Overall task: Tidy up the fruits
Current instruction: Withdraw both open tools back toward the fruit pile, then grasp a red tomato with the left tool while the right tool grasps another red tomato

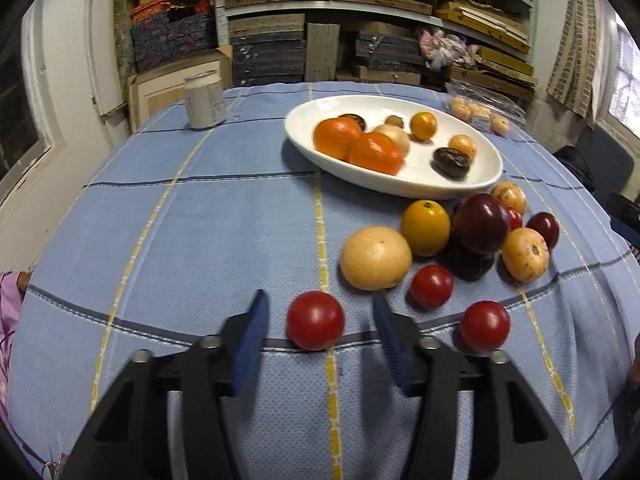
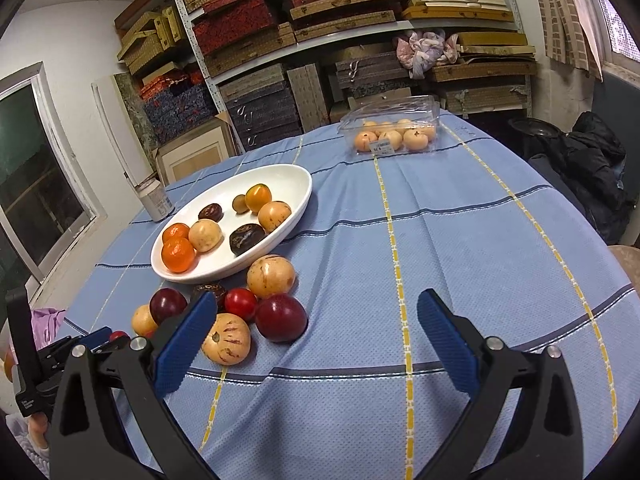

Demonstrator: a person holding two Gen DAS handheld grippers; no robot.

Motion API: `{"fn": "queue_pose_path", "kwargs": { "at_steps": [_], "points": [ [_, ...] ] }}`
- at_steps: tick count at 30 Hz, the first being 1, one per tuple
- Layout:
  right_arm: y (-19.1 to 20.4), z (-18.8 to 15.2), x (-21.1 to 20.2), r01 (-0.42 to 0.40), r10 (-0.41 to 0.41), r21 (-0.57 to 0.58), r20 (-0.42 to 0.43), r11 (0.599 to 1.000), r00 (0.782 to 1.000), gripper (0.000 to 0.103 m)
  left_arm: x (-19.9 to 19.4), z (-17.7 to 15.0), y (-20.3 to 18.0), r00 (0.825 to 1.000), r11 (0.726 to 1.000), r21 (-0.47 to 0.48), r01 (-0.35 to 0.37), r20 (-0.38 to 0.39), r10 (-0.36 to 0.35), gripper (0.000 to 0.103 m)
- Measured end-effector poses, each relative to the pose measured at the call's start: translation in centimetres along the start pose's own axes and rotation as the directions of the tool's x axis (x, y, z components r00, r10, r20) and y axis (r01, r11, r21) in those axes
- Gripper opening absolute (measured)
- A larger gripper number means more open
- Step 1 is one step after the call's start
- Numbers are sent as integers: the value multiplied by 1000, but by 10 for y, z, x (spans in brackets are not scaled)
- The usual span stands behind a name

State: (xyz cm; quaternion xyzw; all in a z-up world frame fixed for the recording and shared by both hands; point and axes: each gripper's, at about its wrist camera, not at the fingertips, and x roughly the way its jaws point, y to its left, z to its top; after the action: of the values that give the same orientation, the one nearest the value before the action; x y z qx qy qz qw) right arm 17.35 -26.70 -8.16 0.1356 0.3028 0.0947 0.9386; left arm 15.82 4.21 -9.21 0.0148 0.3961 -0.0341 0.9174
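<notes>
A white oval dish (image 1: 460,188) holds two oranges, pale fruits and dark ones. Loose fruit lies in front of it on the blue cloth: a big pale round fruit (image 1: 375,258), a yellow-orange one (image 1: 425,228), a dark red plum (image 1: 480,222) and three red tomatoes. My left gripper (image 1: 319,304) straddles the nearest red tomato (image 1: 315,320), with a gap showing on both sides between the blue pads and the fruit. My right gripper (image 2: 318,298) stands wide open above the cloth, its left finger beside a pale striped fruit (image 2: 226,338) and a dark red plum (image 2: 280,318).
A white can (image 1: 205,100) stands at the table's far left. A clear plastic box of pale fruits (image 2: 394,134) sits at the far side. Shelves of stacked boxes fill the back wall. A dark jacket (image 2: 592,168) lies on a chair to the right.
</notes>
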Motion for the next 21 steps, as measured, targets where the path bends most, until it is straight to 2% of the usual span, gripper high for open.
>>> {"fn": "queue_pose_path", "kwargs": {
  "at_steps": [3,5,8,10,13,17,19,21],
  "points": [
    [0,0,0,-1,1,0,-1,1000,1000,99,3,0,-1,1000,1000,4,7,-13,-7,39],
    [1,-1,1,-2,2,-1,-2,1000,1000,99,4,0,1,1000,1000,-10,19,-19,-19,30],
    [3,-1,0,-15,15,-7,-1,1000,1000,98,4,0,3,1000,1000,-22,22,-20,-22,30],
    [8,-2,-2,-47,47,-25,-5,999,999,98,4,0,4,1000,1000,-27,11,-18,-11,30],
    [26,-7,-8,-148,147,-97,-14,984,989,98,-1,0,10,1000,999,-53,-8,-2,8,30],
    [71,-27,-15,-237,230,-258,-59,936,971,98,-5,1,16,1000,997,-77,-21,8,22,30],
    [96,-40,-13,-263,242,-329,-102,907,965,94,-6,1,15,1000,997,-69,-23,8,24,30],
    [115,-50,-7,-270,230,-394,-148,879,962,70,-7,1,12,1000,998,-58,-25,12,26,30]
  ]
}}
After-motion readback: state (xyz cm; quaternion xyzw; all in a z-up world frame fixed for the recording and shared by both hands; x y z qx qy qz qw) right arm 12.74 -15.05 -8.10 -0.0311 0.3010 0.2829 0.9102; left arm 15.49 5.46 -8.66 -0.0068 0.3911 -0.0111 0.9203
